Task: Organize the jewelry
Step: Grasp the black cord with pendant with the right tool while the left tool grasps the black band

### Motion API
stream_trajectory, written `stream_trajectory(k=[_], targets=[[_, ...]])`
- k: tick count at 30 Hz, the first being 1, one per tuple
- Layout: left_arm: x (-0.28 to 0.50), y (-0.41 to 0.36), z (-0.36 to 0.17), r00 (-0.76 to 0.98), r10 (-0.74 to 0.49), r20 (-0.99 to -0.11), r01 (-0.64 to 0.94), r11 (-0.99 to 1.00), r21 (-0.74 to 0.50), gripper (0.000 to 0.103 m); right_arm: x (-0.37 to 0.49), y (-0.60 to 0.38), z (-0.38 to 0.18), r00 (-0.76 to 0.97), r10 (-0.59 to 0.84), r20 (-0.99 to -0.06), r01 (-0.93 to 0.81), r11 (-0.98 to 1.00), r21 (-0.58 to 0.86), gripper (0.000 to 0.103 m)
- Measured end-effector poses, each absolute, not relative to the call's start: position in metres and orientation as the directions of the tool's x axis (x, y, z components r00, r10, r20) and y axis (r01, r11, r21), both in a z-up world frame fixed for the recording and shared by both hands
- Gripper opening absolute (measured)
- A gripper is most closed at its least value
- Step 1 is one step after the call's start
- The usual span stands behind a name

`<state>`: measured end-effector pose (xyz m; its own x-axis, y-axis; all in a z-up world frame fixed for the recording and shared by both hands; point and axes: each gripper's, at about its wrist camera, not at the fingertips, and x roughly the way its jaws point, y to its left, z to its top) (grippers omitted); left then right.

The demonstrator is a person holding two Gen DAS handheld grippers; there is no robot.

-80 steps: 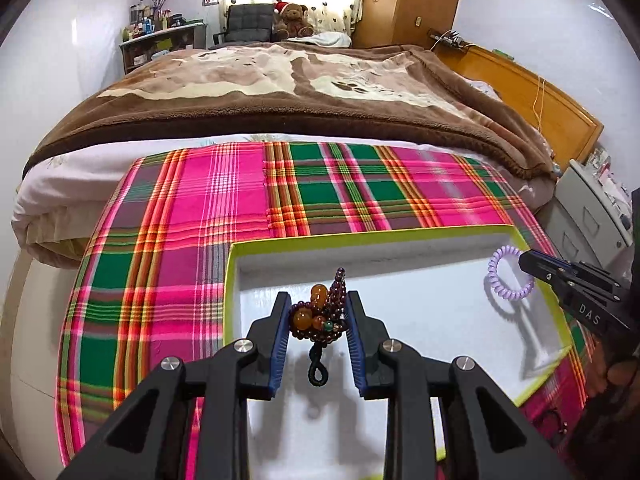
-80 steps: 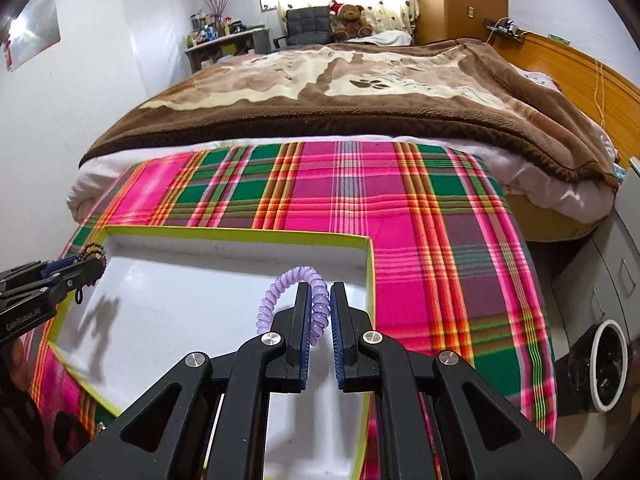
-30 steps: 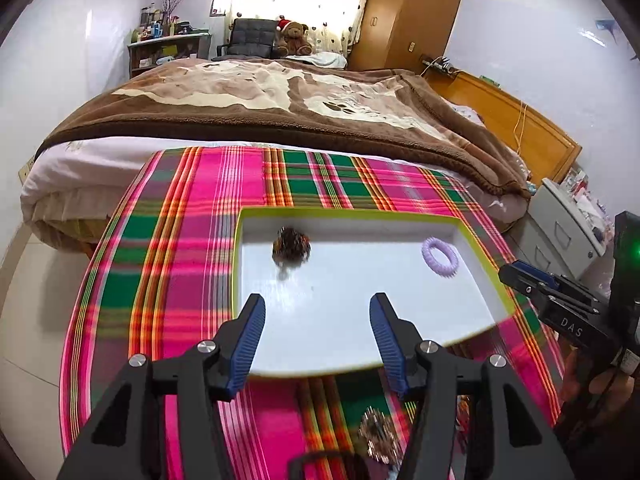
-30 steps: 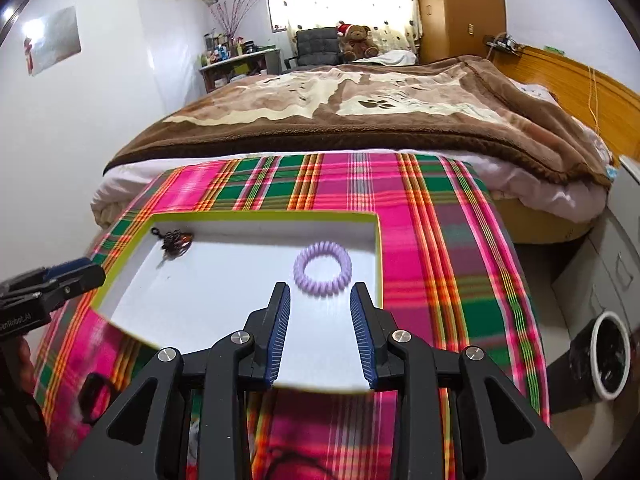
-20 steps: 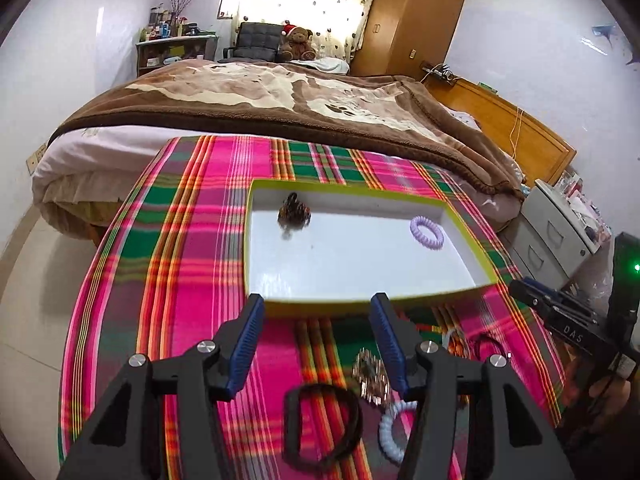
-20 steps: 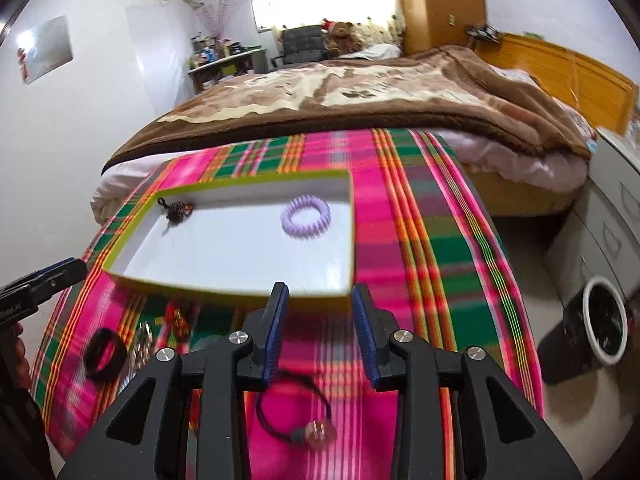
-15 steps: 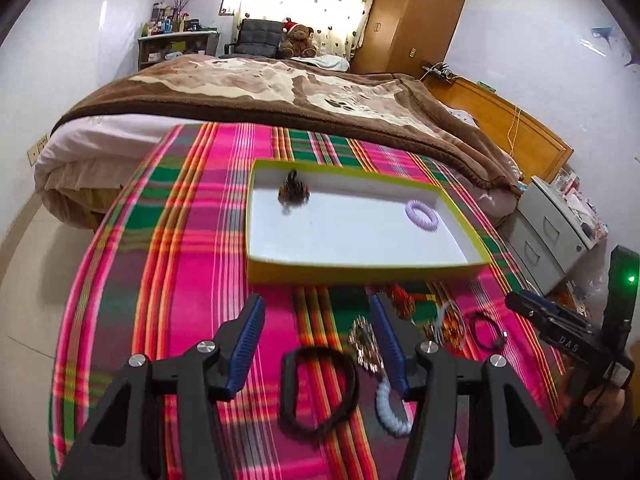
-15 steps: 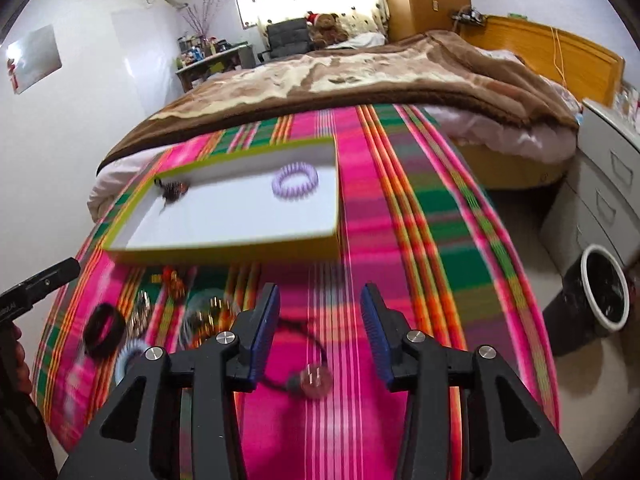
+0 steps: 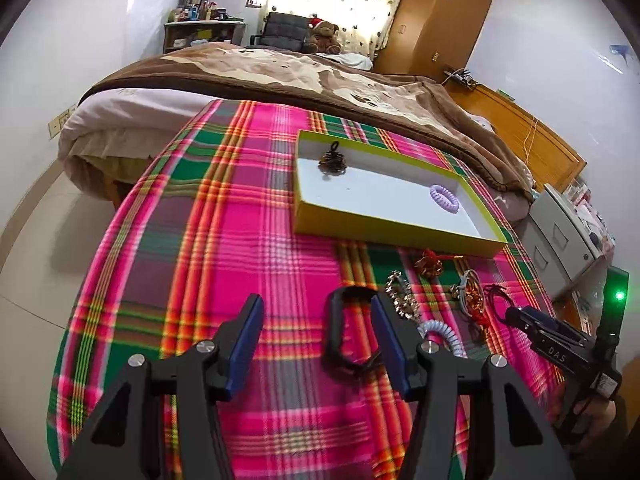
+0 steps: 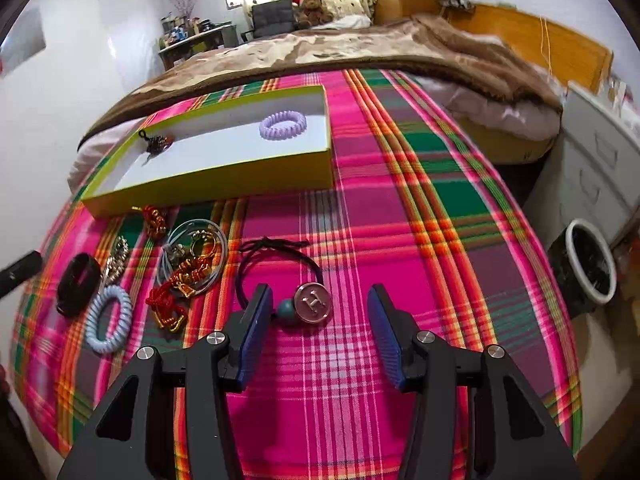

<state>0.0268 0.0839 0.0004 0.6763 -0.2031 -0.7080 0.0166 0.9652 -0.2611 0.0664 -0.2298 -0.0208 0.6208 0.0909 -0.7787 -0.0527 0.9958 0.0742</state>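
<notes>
A yellow-green tray (image 9: 392, 233) (image 10: 208, 184) with a white floor holds a beaded charm (image 9: 332, 162) (image 10: 157, 144) and a purple coil hair tie (image 9: 444, 199) (image 10: 283, 122). My left gripper (image 9: 316, 312) is open low over the plaid cloth, and a black band (image 9: 344, 332) lies by its right finger. My right gripper (image 10: 319, 300) has its jaws opening wide. Below them a cord bracelet with a round H pendant (image 10: 313, 303) and a teal bead rests on the cloth, untouched by the pads.
Loose pieces lie in front of the tray: a pale blue coil tie (image 10: 109, 318), a gold chain (image 10: 116, 260), red-gold knots (image 10: 176, 296) and a thin hoop (image 10: 192, 252). Behind is a bed with a brown blanket (image 9: 320, 76). A bin (image 10: 588, 268) and drawers (image 10: 600, 152) stand on the right.
Both grippers let go of the charm and the purple tie, which now lie in the tray. They pulled back and sank toward the loose pile. The right jaws widened.
</notes>
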Motion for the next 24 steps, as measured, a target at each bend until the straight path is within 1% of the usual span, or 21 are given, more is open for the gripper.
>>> stream_trajectory(k=[7,8,9,13,16,19,24], targets=[[0.019,0.09,-0.008,0.665,-0.193,-0.721,-0.01,0.964,-0.267,0.057,0.057,-0.225,-0.023,0.642,0.047,-0.765,-0.042,0.999,0.026,0.05],[0.019,0.089,-0.009,0.662,-0.196,-0.723,-0.006,0.964,-0.267,0.057,0.055,-0.224,-0.023,0.644,0.045,-0.764,-0.045,0.999,0.021,0.049],[0.019,0.088,-0.01,0.659,-0.199,-0.726,-0.003,0.964,-0.267,0.057,0.052,-0.225,-0.023,0.646,0.043,-0.762,-0.045,0.999,0.018,0.042],[0.019,0.084,-0.012,0.65,-0.203,-0.733,0.004,0.965,-0.264,0.057,0.05,-0.228,-0.022,0.65,0.044,-0.759,-0.043,0.999,0.02,0.026],[0.02,0.082,-0.012,0.645,-0.208,-0.735,0.009,0.964,-0.265,0.057,0.052,-0.23,-0.022,0.648,0.047,-0.76,-0.043,0.999,0.025,0.024],[0.021,0.078,-0.013,0.638,-0.213,-0.74,0.024,0.966,-0.258,0.057,0.052,-0.235,-0.022,0.65,0.057,-0.758,-0.036,0.998,0.044,0.017],[0.026,0.073,-0.014,0.631,-0.196,-0.751,0.024,0.972,-0.233,0.057,0.052,-0.243,-0.019,0.662,0.06,-0.747,-0.021,0.998,0.061,0.017]])
